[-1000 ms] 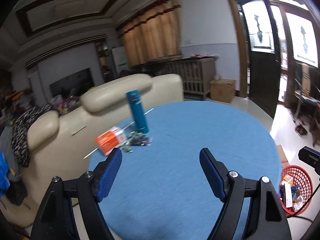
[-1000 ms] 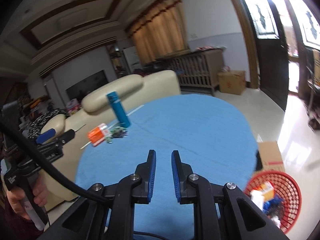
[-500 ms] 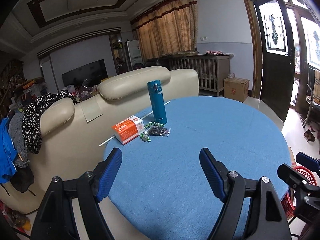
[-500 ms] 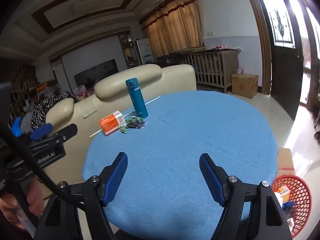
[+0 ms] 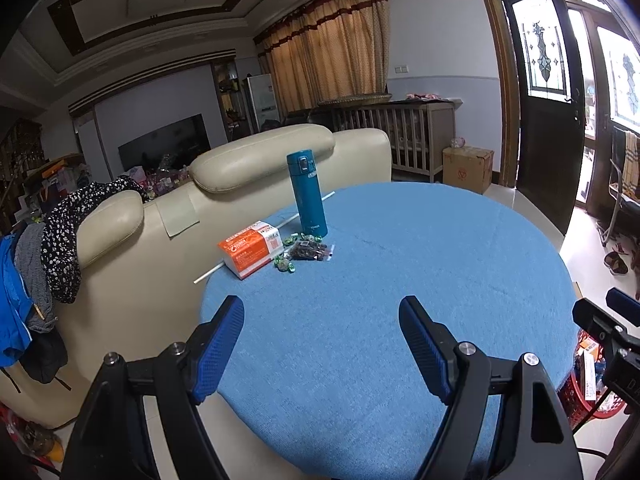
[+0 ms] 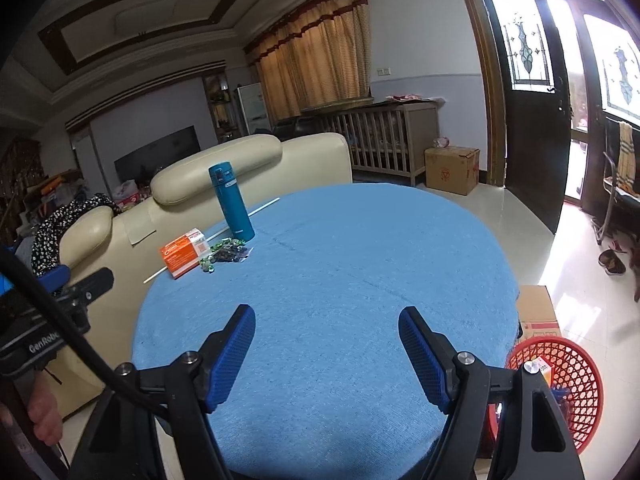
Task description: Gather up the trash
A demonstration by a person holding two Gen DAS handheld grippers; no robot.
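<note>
Left gripper (image 5: 322, 308): nearest item in the left wrist view; blue ribbed pads spread wide over the near edge of the table, nothing between them

Right gripper (image 6: 326, 318): jaws spread wide, having just been opening, nothing between them; poised over the near part of the table top. Its black body also shows at the right edge of the left wrist view

Person's hand (image 6: 42, 412): lower left of the right wrist view, wrapped round the left gripper's handle

Round table (image 5: 420, 280): covered in blue cloth; near half bare

Red mesh basket (image 6: 576, 376): on the floor beside the table's right edge, already holding some packaging; a cardboard carton (image 6: 536, 312) on the floor just behind it

Trash cluster, far left part of the table:
- orange-and-white box (image 5: 250, 248), lying flat
- green-wrapped candies (image 5: 285, 265), scattered just beside the box
- small dark packet (image 5: 310, 251), lying between the box and the bottle
- white stick (image 5: 264, 236), thin, running under the cluster and overhanging the table edge

Teal insulated bottle (image 5: 307, 194): upright, lid on, just behind the cluster

Cream leather sofa (image 5: 168, 216): backs onto the table's far left edge; spotted dark garment (image 5: 68, 232) draped over its left end

Background: wooden slatted cabinet (image 5: 404, 136), cardboard box (image 5: 467, 169) on the floor, dark glazed door (image 5: 548, 92), tan curtains (image 5: 332, 52)
</note>
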